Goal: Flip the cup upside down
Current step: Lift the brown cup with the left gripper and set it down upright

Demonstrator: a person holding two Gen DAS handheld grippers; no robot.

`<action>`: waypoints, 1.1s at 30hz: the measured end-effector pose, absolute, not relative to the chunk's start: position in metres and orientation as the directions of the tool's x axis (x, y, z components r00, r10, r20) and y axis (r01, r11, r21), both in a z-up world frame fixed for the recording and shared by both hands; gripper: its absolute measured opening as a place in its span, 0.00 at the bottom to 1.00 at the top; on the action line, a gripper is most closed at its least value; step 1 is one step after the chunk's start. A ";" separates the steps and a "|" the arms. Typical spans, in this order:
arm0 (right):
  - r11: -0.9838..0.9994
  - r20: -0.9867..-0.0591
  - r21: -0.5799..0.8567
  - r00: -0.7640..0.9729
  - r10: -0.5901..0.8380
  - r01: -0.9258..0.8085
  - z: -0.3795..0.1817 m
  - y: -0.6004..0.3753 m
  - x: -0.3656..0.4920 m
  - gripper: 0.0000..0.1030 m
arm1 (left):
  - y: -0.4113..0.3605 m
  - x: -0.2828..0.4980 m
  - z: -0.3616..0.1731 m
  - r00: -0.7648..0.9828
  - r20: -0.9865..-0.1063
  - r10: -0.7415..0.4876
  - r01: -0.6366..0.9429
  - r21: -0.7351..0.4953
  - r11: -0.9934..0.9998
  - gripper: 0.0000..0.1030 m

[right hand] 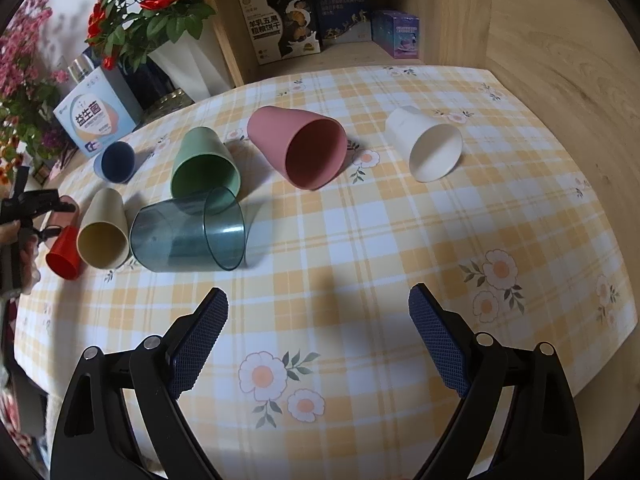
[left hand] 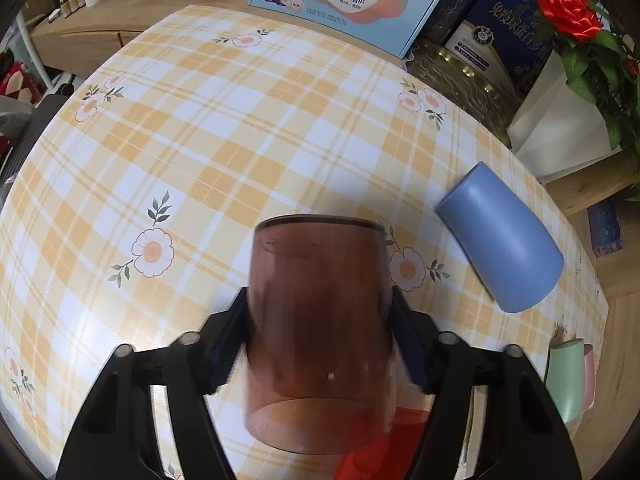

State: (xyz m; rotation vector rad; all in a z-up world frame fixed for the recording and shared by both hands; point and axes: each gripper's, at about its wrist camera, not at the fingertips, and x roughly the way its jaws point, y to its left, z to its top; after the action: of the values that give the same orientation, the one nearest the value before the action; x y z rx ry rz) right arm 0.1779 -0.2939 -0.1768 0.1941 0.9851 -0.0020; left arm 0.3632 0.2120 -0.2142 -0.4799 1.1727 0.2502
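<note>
- The left gripper point(left hand: 318, 320) clamps a see-through brown cup point(left hand: 318, 336) between its 2 pads, above the checked tablecloth point(left hand: 240, 140).
- A blue cup point(left hand: 502, 242) lies on its side nearby.
- The right gripper point(right hand: 318, 320) hangs wide open, holding nothing, near 7 tipped cups.

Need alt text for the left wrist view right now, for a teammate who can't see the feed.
The left gripper is shut on a translucent brown cup, held above the yellow plaid tablecloth. A blue cup lies on its side to the right, with a green cup near the table edge and boxes and red roses behind.
</note>
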 end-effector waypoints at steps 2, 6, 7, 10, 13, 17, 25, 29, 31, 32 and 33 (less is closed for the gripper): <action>0.981 -0.825 0.169 0.559 0.085 0.099 -0.175 -0.297 0.176 0.86 | 0.213 0.358 -0.213 0.386 -0.921 -0.052 -0.439 -0.233 0.868 0.62; 0.977 -0.816 0.180 0.572 0.086 0.110 -0.171 -0.301 0.174 0.86 | 0.213 0.339 -0.197 0.422 -0.904 -0.061 -0.419 -0.255 0.872 0.62; 0.976 -0.813 0.187 0.575 0.091 0.109 -0.170 -0.301 0.173 0.86 | 0.213 0.334 -0.191 0.430 -0.901 -0.062 -0.417 -0.259 0.871 0.62; 0.975 -0.805 0.203 0.583 0.111 0.095 -0.166 -0.298 0.172 0.86 | 0.214 0.314 -0.169 0.457 -0.888 -0.049 -0.415 -0.262 0.872 0.62; 0.971 -0.792 0.221 0.597 0.126 0.088 -0.161 -0.299 0.167 0.86 | 0.205 0.291 -0.144 0.487 -0.872 -0.039 -0.398 -0.261 0.879 0.62; 0.967 -0.777 0.232 0.618 0.119 0.104 -0.154 -0.310 0.161 0.86 | 0.161 0.253 -0.117 0.530 -0.846 -0.064 -0.312 -0.265 0.912 0.62; 0.962 -0.753 0.229 0.653 0.076 0.151 -0.140 -0.347 0.151 0.86 | 0.024 0.186 -0.140 0.473 -0.831 -0.293 -0.128 -0.395 0.910 0.62; 0.957 -0.747 0.226 0.663 0.051 0.181 -0.137 -0.368 0.141 0.86 | -0.046 0.177 -0.155 0.417 -0.824 -0.384 -0.036 -0.438 0.898 0.62; 0.951 -0.748 0.234 0.662 0.042 0.203 -0.138 -0.382 0.137 0.86 | -0.081 0.179 -0.160 0.389 -0.822 -0.416 0.001 -0.451 0.892 0.62; 0.948 -0.749 0.236 0.661 0.038 0.213 -0.139 -0.388 0.135 0.86 | -0.095 0.181 -0.162 0.380 -0.821 -0.426 0.020 -0.453 0.891 0.62; 0.946 -0.751 0.236 0.660 0.033 0.221 -0.140 -0.394 0.132 0.86 | -0.116 0.184 -0.164 0.371 -0.821 -0.433 0.045 -0.450 0.892 0.62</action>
State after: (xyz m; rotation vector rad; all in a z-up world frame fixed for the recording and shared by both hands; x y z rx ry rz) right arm 0.1324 -0.3939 -0.1397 0.3216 0.8475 -0.1087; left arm 0.1840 -0.1162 -0.1643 -0.3837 1.1565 -0.3158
